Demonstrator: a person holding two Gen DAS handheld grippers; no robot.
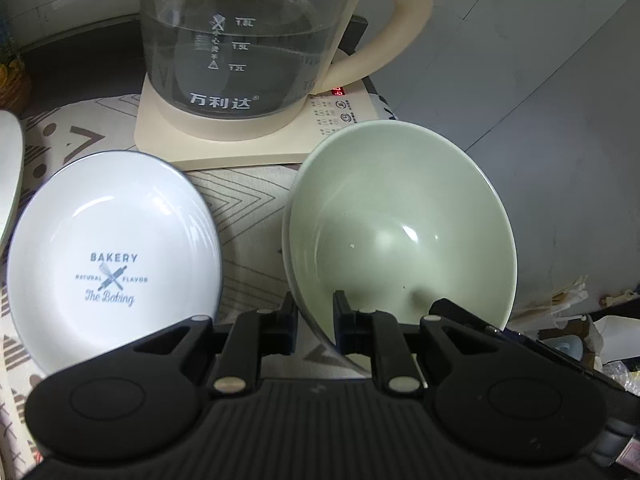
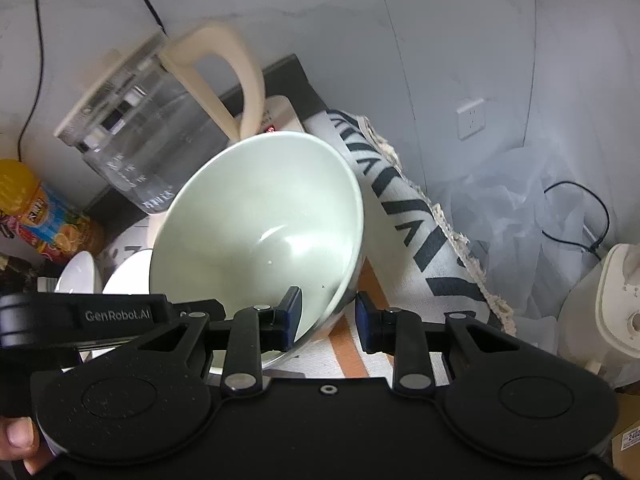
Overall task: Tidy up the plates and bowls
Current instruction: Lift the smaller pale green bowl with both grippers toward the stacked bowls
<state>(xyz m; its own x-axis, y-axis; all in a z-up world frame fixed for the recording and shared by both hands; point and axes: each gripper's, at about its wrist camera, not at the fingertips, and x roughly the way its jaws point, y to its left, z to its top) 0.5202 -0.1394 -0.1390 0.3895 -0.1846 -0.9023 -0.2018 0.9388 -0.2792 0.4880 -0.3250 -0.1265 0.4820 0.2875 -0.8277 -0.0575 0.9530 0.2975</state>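
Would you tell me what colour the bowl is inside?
Pale green; the bowl shows best in the left wrist view.

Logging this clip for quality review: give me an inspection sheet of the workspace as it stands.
surface: patterned cloth
job's things: green bowl tilted; white plate beside it
clutter: glass kettle on its base; juice bottle
grippers: left gripper clamps the bowl's rim; right gripper straddles the rim, pads not pressing
cables: black cable up the wall
surroundings: grey wall with a socket; clear plastic sheet
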